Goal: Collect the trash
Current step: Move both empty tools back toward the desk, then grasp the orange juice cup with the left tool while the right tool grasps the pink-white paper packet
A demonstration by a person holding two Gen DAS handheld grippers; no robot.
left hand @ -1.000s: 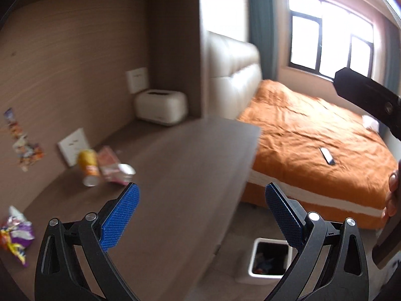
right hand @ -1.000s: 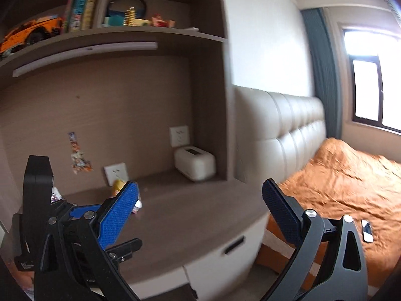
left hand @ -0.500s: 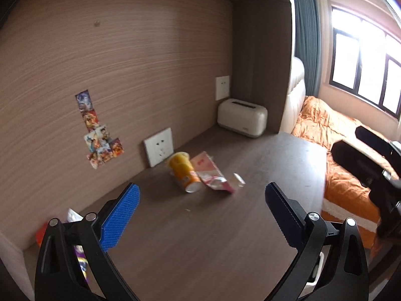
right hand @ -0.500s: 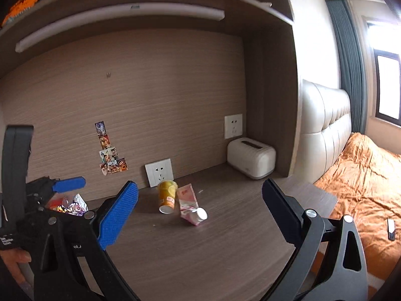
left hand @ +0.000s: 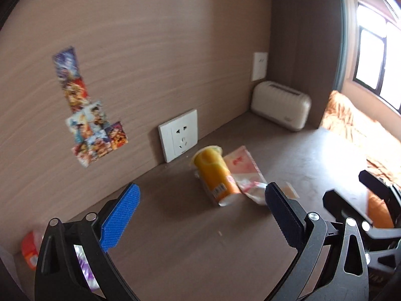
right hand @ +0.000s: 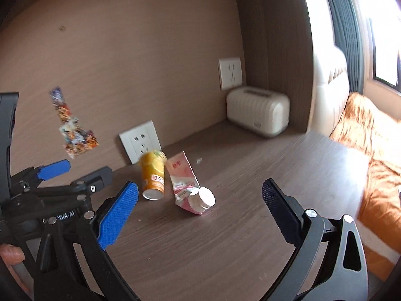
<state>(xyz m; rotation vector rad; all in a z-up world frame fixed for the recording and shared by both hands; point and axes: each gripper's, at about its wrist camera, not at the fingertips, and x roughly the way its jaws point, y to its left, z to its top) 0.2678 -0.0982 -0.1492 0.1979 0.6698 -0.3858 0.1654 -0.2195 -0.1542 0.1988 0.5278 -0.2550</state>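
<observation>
An orange drink cup (left hand: 215, 175) lies on its side on the brown desk (left hand: 200, 245), touching a crumpled pink-and-white carton (left hand: 246, 173). In the right wrist view the cup (right hand: 153, 175) and the carton (right hand: 186, 183), with its white cap toward me, lie ahead. My left gripper (left hand: 200, 220) is open and empty, just short of the cup. My right gripper (right hand: 199, 213) is open and empty, just short of the carton. The left gripper (right hand: 57, 175) also shows at the left of the right wrist view. An orange wrapper (left hand: 30, 250) and a purple wrapper (left hand: 84, 268) lie at the desk's left end.
A cream box (left hand: 280, 107) stands in the far right corner of the desk. Wall sockets (left hand: 179, 135) and stickers (left hand: 87, 115) are on the wood back panel. An orange bed (right hand: 376, 150) lies beyond the desk's right edge.
Both grippers have swung left from the bed toward the desk and moved closer to the cup and carton. Both stayed open.
</observation>
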